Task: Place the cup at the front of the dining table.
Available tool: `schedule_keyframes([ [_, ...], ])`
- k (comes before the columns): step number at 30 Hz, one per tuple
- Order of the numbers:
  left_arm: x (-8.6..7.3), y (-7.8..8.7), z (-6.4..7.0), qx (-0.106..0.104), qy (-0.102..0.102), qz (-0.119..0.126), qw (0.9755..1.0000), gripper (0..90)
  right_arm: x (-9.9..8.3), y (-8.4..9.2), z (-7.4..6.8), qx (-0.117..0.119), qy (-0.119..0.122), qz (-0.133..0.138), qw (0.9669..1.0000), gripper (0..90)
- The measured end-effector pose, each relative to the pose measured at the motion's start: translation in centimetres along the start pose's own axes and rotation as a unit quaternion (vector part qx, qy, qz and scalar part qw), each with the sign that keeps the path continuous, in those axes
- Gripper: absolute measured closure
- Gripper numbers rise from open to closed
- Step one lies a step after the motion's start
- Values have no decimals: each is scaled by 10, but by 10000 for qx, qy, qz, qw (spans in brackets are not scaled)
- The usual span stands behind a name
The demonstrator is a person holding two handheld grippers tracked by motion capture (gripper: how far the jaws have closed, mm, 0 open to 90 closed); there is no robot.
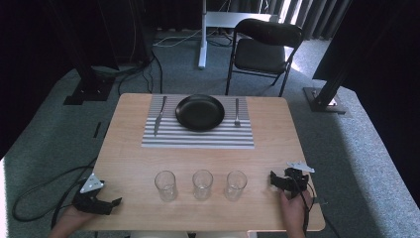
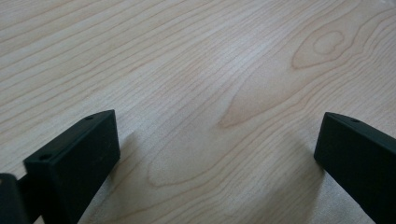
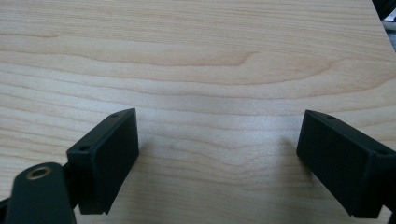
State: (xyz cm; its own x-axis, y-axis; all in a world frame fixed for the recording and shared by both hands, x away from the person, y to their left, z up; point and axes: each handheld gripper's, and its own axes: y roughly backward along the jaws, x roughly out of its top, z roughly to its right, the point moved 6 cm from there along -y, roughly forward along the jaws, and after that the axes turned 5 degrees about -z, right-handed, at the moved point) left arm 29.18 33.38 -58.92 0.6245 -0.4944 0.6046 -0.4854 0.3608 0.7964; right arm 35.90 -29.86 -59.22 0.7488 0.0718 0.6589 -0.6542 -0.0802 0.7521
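At the near left corner of the table [image 1: 129,148], my left gripper [image 1: 113,203] rests on the wood with its jaws spread wide and nothing between them; in the left gripper view [image 2: 217,149] only bare wood grain lies in the gap. Just right of it, along the near edge, stand three empty glasses in a row: the left glass [image 1: 165,185], the middle glass [image 1: 202,184] and the right glass [image 1: 236,185], each apart from its neighbour. Beyond them, toward the far edge, a striped mat [image 1: 198,139] carries a knife [image 1: 159,116] at its left, a black plate [image 1: 200,112] at its centre and a fork [image 1: 236,112] at its right. At the near right corner, my right gripper [image 1: 273,179] lies near the right glass without touching it, jaws likewise wide apart and holding nothing; the right gripper view [image 3: 217,149] shows bare table between them.
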Motion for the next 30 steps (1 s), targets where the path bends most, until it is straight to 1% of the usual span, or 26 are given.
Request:
schedule_keyframes([
  [4, 0, 0, 0, -4, 8, -18, 10000, 35, 0, 0, 0, -1, -1, 0, 10000, 123],
  [5, 1, 1, 0, -13, 71, 15, 10000, 35, 0, 0, 0, -1, 0, 0, 10000, 123],
  [6, 1, 1, 1, -64, 101, 9, 9999, 35, 0, 0, 0, -1, 0, 0, 10000, 123],
  [8, 1, 1, 1, -64, 101, 9, 9999, 35, 0, 0, 0, -1, 1, 1, 10000, 123],
  [9, 0, 2, 4, -149, 108, -33, 9998, 35, 0, 0, 0, -1, 1, 0, 10000, 123],
  [10, 1, 3, 6, -169, 102, -34, 9998, 35, 0, 0, 0, -2, 1, -1, 10000, 123],
  [12, 0, 3, 9, -237, 69, -86, 9997, 36, 0, 0, 0, -2, 1, -1, 10000, 123],
  [15, 1, 4, 12, -252, 10, -103, 9996, 36, 0, 0, 0, -1, 1, 0, 10000, 123],
  [16, 4, 5, 15, -264, -24, -88, 9996, 36, 0, 0, 0, -1, 1, 0, 10000, 123],
  [17, 5, 5, 16, -323, -30, -74, 9994, 36, 0, 0, 0, -1, 0, 0, 10000, 123],
  [20, 6, 6, 17, -327, -41, -62, 9994, 36, 0, 0, 0, -1, -1, 1, 10000, 123],
  [21, 10, 7, 19, -380, -57, -30, 9993, 36, 0, 0, 0, -1, -1, 1, 10000, 123],
  [23, 12, 8, 21, -352, -130, -3, 9993, 36, 0, 0, 0, -1, 1, 1, 10000, 123],
  [24, 13, 9, 22, -389, -131, -11, 9992, 36, 0, 0, 0, -1, 1, 1, 10000, 123],
  [26, 15, 10, 24, -318, -208, 16, 9993, 37, 0, 0, 0, -2, 1, -2, 10000, 123],
  [30, 19, 14, 26, -315, -243, 108, 9991, 45, 0, 0, 0, -1, 1, 1, 10000, 123],
])
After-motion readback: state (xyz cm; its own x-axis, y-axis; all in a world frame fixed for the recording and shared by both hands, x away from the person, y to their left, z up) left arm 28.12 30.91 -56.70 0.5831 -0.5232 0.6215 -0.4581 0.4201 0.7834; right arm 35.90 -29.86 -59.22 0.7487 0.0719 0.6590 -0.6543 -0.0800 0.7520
